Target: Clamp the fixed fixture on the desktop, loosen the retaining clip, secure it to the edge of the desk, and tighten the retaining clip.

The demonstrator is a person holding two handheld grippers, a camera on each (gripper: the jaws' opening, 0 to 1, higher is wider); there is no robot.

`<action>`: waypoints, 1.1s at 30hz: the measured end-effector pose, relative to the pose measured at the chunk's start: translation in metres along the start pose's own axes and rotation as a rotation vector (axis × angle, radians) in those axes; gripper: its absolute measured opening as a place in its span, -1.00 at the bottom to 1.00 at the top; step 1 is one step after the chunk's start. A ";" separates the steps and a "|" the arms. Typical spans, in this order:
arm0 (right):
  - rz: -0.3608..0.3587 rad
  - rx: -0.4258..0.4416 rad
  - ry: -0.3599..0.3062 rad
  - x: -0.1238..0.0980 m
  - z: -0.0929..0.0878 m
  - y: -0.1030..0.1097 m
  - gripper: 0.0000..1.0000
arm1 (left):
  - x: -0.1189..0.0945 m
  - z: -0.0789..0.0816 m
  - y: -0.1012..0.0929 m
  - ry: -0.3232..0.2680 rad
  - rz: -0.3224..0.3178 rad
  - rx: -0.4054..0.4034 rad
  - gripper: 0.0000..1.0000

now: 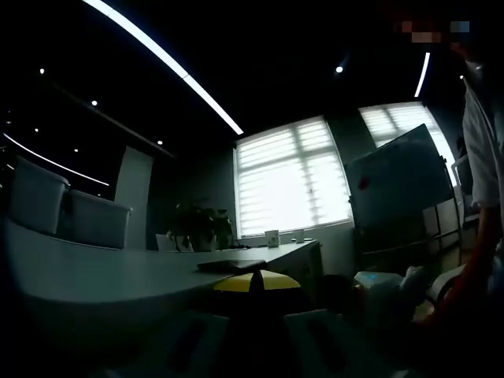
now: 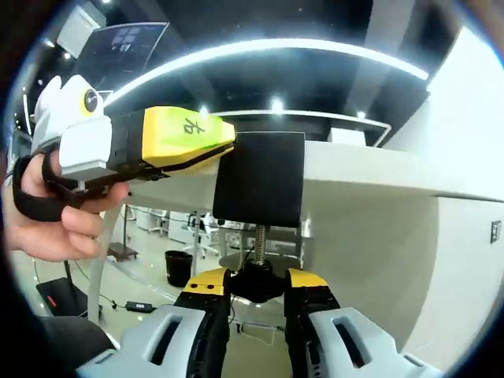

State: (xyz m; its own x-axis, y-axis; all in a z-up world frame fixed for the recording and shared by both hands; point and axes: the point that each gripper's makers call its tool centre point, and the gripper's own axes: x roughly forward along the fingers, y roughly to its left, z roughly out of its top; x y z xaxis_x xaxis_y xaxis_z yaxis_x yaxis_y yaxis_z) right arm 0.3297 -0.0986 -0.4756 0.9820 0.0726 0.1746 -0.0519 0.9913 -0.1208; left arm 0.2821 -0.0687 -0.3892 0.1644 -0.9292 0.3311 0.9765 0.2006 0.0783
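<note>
The black fixture (image 2: 260,177) sits against the edge of the white desk (image 2: 370,169). Its threaded screw (image 2: 258,240) hangs down to a black knob (image 2: 256,290). My right gripper (image 2: 257,282) is shut on that knob from below, one yellow-tipped jaw on each side. My left gripper (image 2: 228,146), yellow and black and held by a hand (image 2: 55,224), comes in from the left and is shut on the fixture's upper left edge. In the dim left gripper view, my left gripper (image 1: 257,281) shows its yellow tips close together at desk height, with the dark fixture (image 1: 260,311) just below them.
A flat dark object (image 1: 232,265) lies on the desktop (image 1: 118,279). Two pale bins (image 1: 35,193) stand at its far left, with a plant (image 1: 201,228) behind. A whiteboard (image 1: 398,181) and a person (image 1: 480,157) are at the right. Under the desk is open floor with a black bin (image 2: 179,268).
</note>
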 end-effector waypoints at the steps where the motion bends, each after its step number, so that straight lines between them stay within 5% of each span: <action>1: 0.034 -0.005 -0.003 0.000 0.000 0.001 -0.50 | 0.000 0.000 0.000 0.001 0.001 0.001 -0.98; 5: 0.163 0.018 -0.003 -0.001 -0.001 0.003 -0.50 | 0.000 0.000 0.000 0.000 0.001 0.001 -0.98; 12: 0.210 0.023 -0.017 0.000 0.000 0.006 -0.50 | 0.000 0.000 0.001 0.002 0.000 0.007 -0.98; 16: 0.057 0.138 -0.023 -0.003 -0.005 -0.004 -0.43 | 0.000 -0.001 0.001 0.000 0.000 0.008 -0.98; 23: -0.067 0.125 0.050 -0.026 -0.031 0.000 -0.40 | -0.001 -0.001 0.001 0.006 0.001 0.017 -0.98; 33: -0.155 0.046 -0.009 -0.024 0.001 -0.001 -0.38 | -0.001 -0.001 0.000 0.012 0.005 0.024 -0.98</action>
State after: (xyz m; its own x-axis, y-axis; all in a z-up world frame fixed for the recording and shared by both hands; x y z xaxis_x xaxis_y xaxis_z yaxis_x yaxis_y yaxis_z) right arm 0.3064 -0.1013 -0.4791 0.9771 -0.0804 0.1968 0.0912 0.9947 -0.0465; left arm 0.2824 -0.0682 -0.3901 0.1708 -0.9319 0.3201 0.9721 0.2123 0.0993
